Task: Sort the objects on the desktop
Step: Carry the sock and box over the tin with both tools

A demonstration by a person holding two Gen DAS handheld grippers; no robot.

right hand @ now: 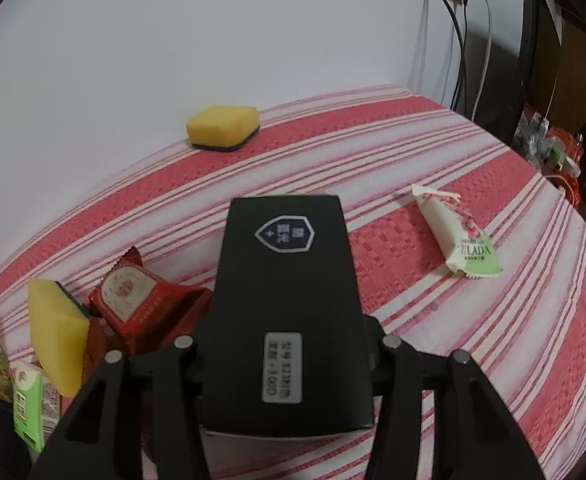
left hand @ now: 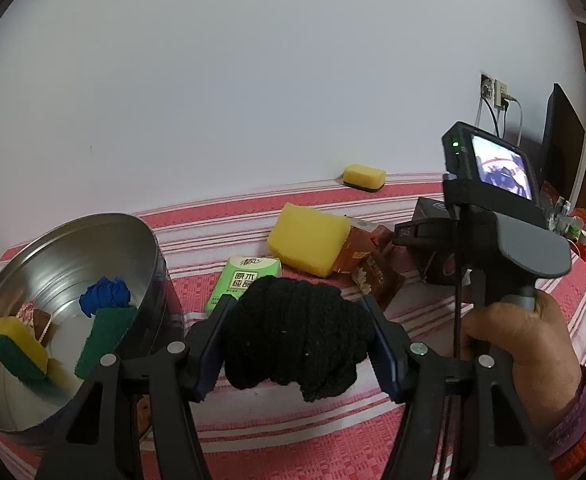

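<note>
My left gripper (left hand: 296, 300) is shut on a black knitted bundle (left hand: 297, 340), held above the striped red cloth beside a round metal tin (left hand: 93, 248). The tin holds a blue cloth (left hand: 105, 296), a green scouring pad (left hand: 105, 336) and a yellow-green sponge (left hand: 17, 344). In the right wrist view a long black box (right hand: 289, 288) lies lengthwise between the jaws of my right gripper (right hand: 289, 320), which is shut on it; the box hides the fingertips. The left wrist view shows a hand (left hand: 525, 344) holding that right gripper (left hand: 409, 232) over the black box (left hand: 433, 208).
On the cloth lie a large yellow sponge (left hand: 309, 240), a green tissue pack (left hand: 245, 280), red snack packets (left hand: 373, 268), a white-green packet (right hand: 461, 236) and a sponge by the wall (right hand: 223, 128). Cables (right hand: 461, 40) and a dark screen (right hand: 533, 60) stand at the right.
</note>
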